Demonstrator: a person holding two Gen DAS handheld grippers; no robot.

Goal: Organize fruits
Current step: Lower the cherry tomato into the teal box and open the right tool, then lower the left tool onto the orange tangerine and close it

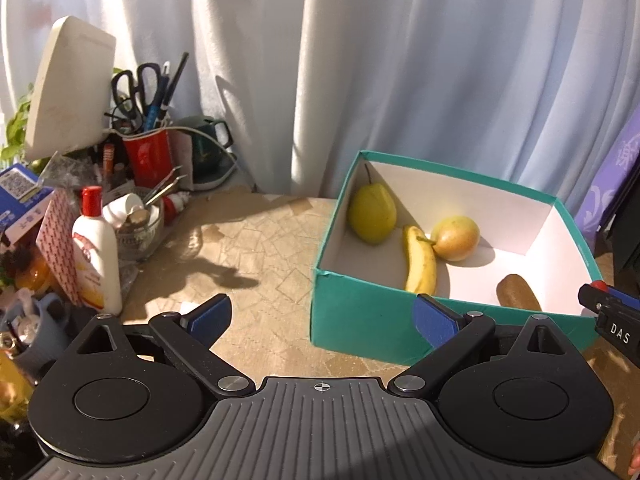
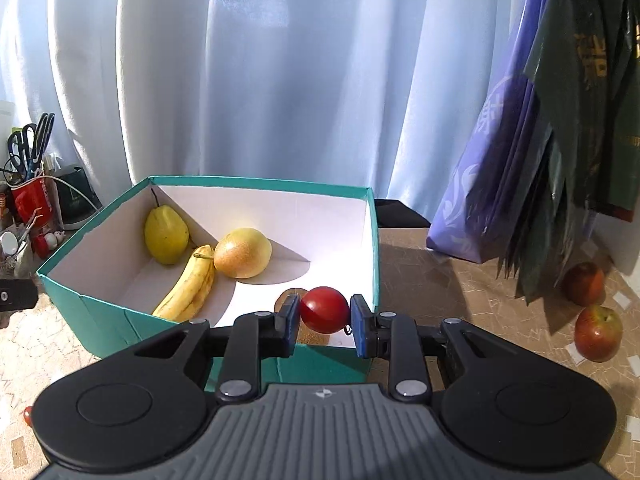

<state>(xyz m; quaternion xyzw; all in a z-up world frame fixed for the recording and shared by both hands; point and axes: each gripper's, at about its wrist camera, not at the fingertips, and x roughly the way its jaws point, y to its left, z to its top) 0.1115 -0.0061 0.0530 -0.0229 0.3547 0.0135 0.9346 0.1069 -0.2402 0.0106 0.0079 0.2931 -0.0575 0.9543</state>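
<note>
A teal box (image 1: 360,320) (image 2: 100,320) with a white inside holds a yellow pear (image 1: 372,214) (image 2: 165,234), a banana (image 1: 421,261) (image 2: 188,286), a round yellow fruit (image 1: 456,237) (image 2: 242,253) and a brown kiwi (image 1: 519,292) (image 2: 289,295). My right gripper (image 2: 325,314) is shut on a small red tomato (image 2: 324,309), held over the box's near right corner. My left gripper (image 1: 322,316) stands open and empty, low in front of the box's left corner. The right gripper's tip (image 1: 608,312) shows at the right edge of the left wrist view.
Two red apples (image 2: 585,283) (image 2: 598,333) lie on the table at the right, beneath hanging dark bags (image 2: 580,120) and beside a purple bag (image 2: 492,184). At the left stand a white lotion bottle (image 1: 97,254), a red cup of scissors and pens (image 1: 148,156) and other clutter.
</note>
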